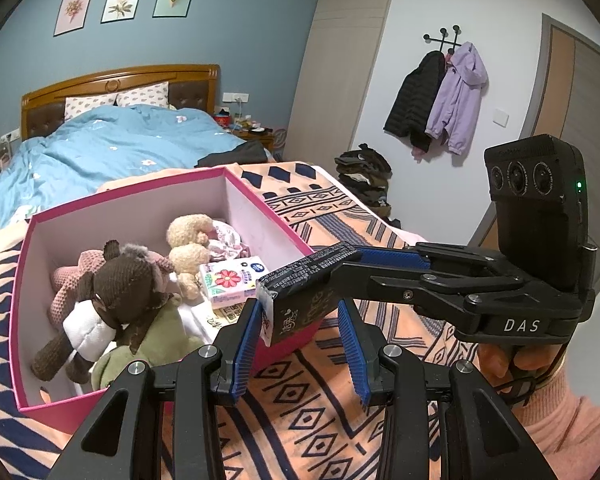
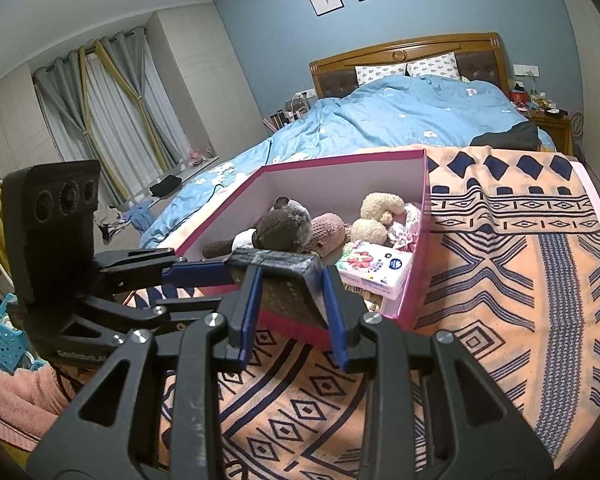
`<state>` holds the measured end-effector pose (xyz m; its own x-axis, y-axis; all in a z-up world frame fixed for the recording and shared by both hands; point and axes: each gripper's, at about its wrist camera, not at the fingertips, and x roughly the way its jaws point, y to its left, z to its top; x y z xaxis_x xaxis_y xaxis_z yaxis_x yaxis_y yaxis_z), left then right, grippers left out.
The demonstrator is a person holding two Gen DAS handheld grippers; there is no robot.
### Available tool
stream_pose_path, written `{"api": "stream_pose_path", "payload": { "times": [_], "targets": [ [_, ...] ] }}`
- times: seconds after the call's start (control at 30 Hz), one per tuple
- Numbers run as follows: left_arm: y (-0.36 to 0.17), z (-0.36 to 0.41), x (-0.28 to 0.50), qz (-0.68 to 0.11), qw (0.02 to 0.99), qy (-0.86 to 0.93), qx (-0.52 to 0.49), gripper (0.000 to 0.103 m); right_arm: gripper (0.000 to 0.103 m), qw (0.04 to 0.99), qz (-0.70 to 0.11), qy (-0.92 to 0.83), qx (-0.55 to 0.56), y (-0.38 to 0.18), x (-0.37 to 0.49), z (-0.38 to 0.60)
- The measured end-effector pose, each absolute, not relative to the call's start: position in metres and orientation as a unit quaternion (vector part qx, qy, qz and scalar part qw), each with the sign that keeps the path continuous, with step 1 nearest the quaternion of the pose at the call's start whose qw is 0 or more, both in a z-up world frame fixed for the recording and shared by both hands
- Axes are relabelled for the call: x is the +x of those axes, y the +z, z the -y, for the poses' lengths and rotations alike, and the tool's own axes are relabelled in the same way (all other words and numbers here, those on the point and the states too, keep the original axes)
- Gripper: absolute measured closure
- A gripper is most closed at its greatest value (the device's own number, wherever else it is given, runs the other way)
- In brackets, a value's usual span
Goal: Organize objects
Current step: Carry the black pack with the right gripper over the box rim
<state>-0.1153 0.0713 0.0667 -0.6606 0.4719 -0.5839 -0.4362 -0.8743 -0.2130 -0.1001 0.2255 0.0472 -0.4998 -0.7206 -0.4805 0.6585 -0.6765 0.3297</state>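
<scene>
Black foil packet (image 1: 300,300) clamped by both left gripper (image 1: 304,312) and right gripper (image 2: 290,280), above pink cardboard box's (image 1: 260,200) near corner.

Both jaws clamp the dark packet (image 2: 286,286) (over the pink box (image 2: 340,159)).

A patterned blanket (image 1: 332,420) in peach with dark blue diamonds, zigzags and stripes covers the supporting surface (what is under it cannot be told). A pink box (image 1: 260,208) with a white inside stands directly on it, toward the blanket's far left part in the left wrist view. Behind the blanket lies a bed (image 2: 404,116) with a light blue flowered duvet (image 1: 112,148), two dotted pillows (image 1: 120,102) against the wooden headboard (image 1: 120,80), and a dark garment (image 1: 236,154) at its near corner.
</scene>
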Motion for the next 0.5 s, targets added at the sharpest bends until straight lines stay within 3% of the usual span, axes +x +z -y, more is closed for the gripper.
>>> {"api": "stream_pose_path", "payload": {
  "times": [0.5],
  "targets": [
    [0.0667, -0.0694, -0.1202, 0.025, 0.247, 0.911, -0.330, 0.064, 0.069, 0.399, 0.057, -0.862, 0.307, 0.0467, -0.1067, -0.2248]
  ]
}}
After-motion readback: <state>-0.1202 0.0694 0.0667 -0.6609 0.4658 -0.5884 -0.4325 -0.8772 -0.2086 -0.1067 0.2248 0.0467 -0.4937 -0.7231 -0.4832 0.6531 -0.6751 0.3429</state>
